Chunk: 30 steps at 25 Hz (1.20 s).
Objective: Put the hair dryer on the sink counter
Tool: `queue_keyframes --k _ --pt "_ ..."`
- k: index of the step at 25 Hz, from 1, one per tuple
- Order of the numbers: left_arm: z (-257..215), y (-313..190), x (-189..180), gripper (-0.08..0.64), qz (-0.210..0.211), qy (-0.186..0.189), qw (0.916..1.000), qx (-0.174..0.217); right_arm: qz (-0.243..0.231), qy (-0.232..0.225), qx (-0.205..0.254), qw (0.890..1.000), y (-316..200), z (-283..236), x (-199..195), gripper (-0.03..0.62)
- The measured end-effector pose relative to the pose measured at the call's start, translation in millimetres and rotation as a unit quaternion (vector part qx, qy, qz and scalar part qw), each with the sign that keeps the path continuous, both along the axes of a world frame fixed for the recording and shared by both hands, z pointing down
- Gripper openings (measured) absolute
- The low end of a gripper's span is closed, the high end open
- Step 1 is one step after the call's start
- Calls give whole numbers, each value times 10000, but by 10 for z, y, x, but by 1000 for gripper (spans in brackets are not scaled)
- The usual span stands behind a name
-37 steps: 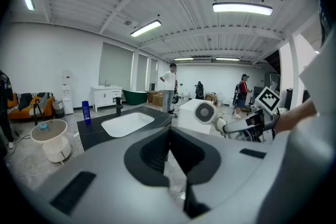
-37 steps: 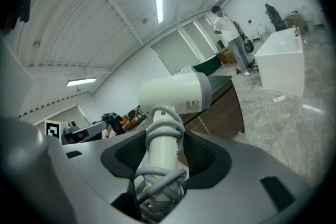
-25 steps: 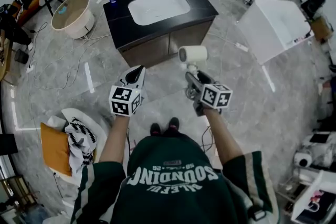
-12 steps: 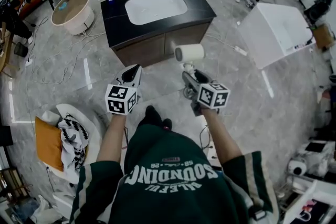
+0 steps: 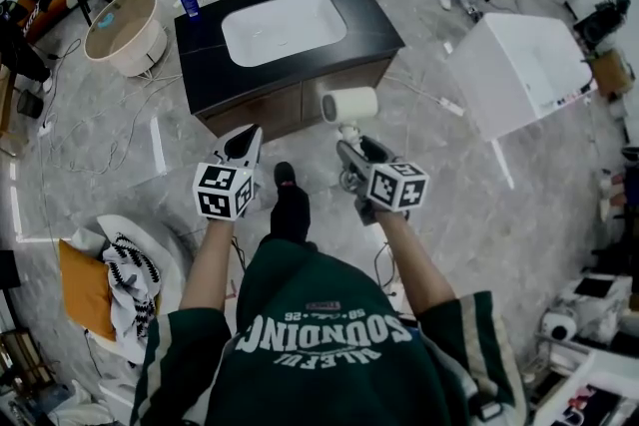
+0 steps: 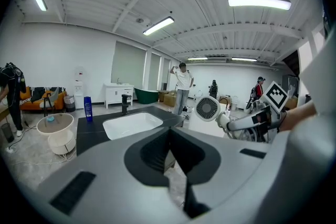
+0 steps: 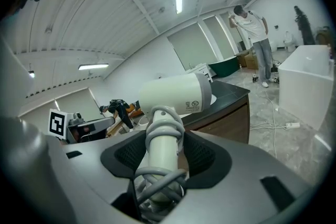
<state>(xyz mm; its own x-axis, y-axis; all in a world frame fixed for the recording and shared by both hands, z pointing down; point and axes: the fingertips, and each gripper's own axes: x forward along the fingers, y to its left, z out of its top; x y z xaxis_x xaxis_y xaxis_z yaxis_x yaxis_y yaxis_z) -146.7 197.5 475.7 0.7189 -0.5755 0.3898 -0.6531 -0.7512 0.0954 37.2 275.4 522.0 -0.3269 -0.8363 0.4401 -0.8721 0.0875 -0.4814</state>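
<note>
1. My head camera looks steeply down from high above, with the desk (image 5: 200, 65) ahead of my feet.
2. My left gripper (image 6: 169, 139) camera faces the desk's front from nearby, low down.
3. My right gripper (image 7: 164, 149) camera tilts upward past the hair dryer (image 7: 178, 93), close to the desk's corner. All three views share the desk.

A blue plastic bottle (image 5: 187, 0) stands upright near a round cream tub (image 5: 124, 30), which rests on the grey stone floor (image 5: 469, 205). A white rectangular block (image 5: 519, 70) sits well apart. A black-and-white patterned cloth (image 5: 130, 274) lies against an orange cushion (image 5: 80, 289).
</note>
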Motion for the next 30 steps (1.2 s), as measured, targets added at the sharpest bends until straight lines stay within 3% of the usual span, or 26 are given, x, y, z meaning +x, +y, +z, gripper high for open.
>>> queue_keyframes --k 15,22,30 --pt "197 -1846 643 2 265 -106 9993 -222 89 19 -137 9999 -1853 63 534 222" --pt "259 -2820 779 2 394 -195 9986 -308 100 50 -166 9998 -2870 53 648 222" --pt "290 -3539 894 2 458 -174 9980 -403 172 62 -257 9995 -3629 73 787 222"
